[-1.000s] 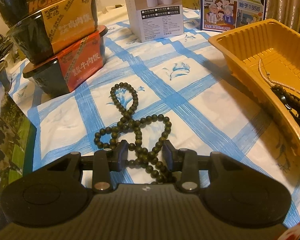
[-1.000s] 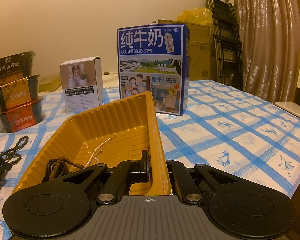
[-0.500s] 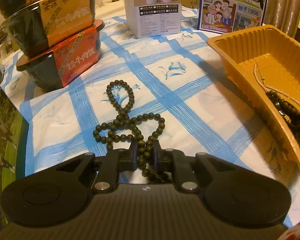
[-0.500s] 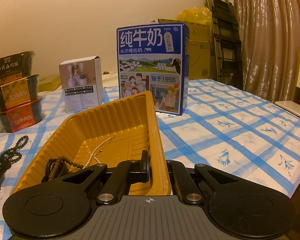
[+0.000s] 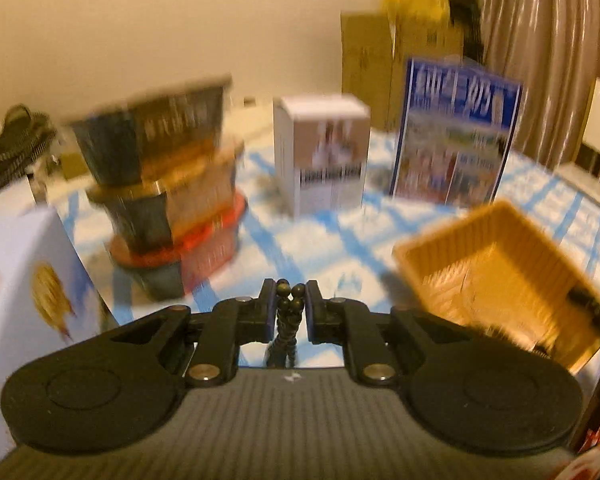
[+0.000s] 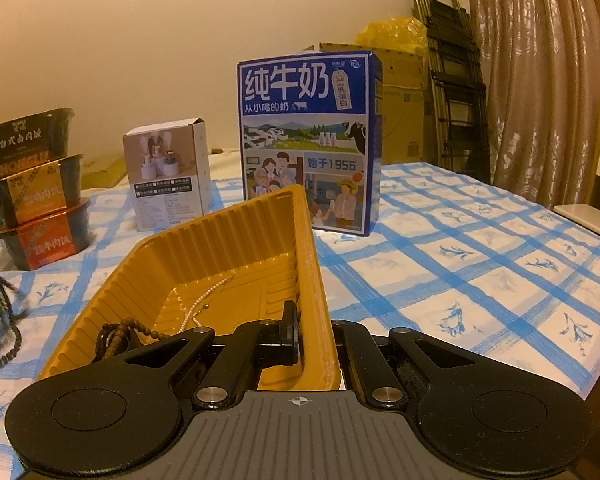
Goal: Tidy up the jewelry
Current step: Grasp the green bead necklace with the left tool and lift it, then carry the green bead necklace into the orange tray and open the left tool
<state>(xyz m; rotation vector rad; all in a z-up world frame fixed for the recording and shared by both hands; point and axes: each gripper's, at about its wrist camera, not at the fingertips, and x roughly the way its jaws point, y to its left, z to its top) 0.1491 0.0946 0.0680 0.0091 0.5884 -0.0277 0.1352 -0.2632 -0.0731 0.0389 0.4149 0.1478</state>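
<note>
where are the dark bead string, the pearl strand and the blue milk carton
dark round-bead string point(image 5: 290, 305), left wrist view, beads pinched between the tongs' pads
thin white pearl strand point(image 6: 204, 300), right wrist view, mid-length on the tray floor
tall blue cardboard milk carton point(image 6: 306, 140), right wrist view, middle of its printed front

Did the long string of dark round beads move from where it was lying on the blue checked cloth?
Yes. The dark bead string went up: the left tongs closed on it and lifted it off the blue checked tablecloth, so it now hangs.
</note>
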